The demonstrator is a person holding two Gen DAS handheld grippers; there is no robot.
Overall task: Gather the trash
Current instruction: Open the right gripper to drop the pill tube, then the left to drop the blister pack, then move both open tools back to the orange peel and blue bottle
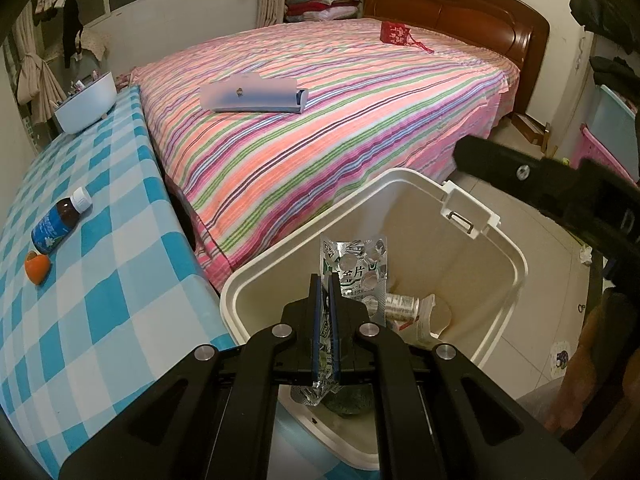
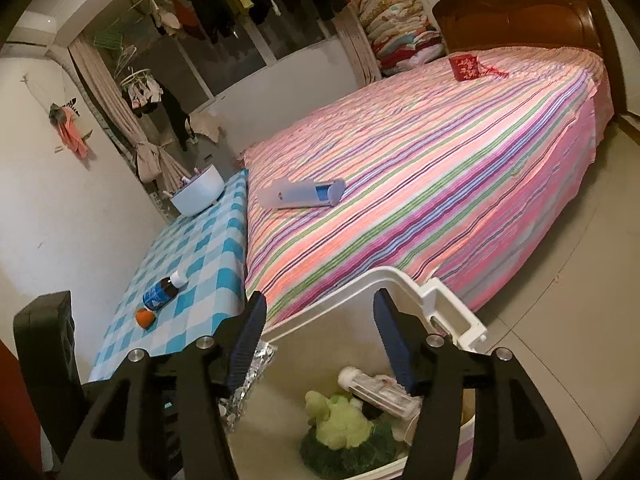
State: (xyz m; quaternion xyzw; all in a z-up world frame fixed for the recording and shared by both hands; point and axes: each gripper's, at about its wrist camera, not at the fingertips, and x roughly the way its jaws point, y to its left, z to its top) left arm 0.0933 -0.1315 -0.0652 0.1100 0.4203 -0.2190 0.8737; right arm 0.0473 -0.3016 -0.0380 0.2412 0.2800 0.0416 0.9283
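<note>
My left gripper [image 1: 325,280] is shut on a crumpled silver blister pack [image 1: 356,264], held over the open white trash bin [image 1: 420,220]. The pack's foil edge [image 2: 252,376] shows in the right wrist view beside the left finger. My right gripper [image 2: 320,316] stands open above the bin's rim [image 2: 340,294], with nothing between its blue pads. Inside the bin lie a green leafy vegetable scrap [image 2: 340,424] and a white plastic container [image 2: 376,392]. A brown bottle [image 1: 60,220] and an orange piece [image 1: 37,266] lie on the blue checked table [image 1: 120,280].
The striped bed [image 1: 320,128] behind the bin carries a pale blue-white case [image 1: 256,96] and a red pouch [image 1: 396,34]. A white bowl [image 1: 86,104] sits at the table's far end. A person's hand [image 1: 580,380] and the right tool's black frame [image 1: 540,176] are at right.
</note>
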